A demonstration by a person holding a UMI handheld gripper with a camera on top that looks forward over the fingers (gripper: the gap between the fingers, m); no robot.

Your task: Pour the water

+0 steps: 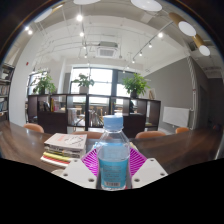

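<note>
— Where was the bottle when you stopped to look?

— My tool (112,163) had its two fingers closed on the one water bottle (112,153), a pink pad pressed to each side of its body. The blue cap (114,123) was on and the bottle stood upright, just above the near edge of the worktop (25,148). I could not tell whether its base rested on the wood or hung clear of it.

— So how would you have done the pour well?

— By my judgement, the cap had to come off first. Then I would have kept the squeeze steady on the soft plastic, since too hard a squeeze could push water out early, and tilted slowly over a vessel. I saw no cup or glass ahead of me, so finding one was part of the job.

— What else was about, counted?

— One pile of books (62,146) toward the worktop's left edge. Beyond the far edge, three chair backs (150,135) that I could make out, and two potted plants (135,86) before the windows.
</note>
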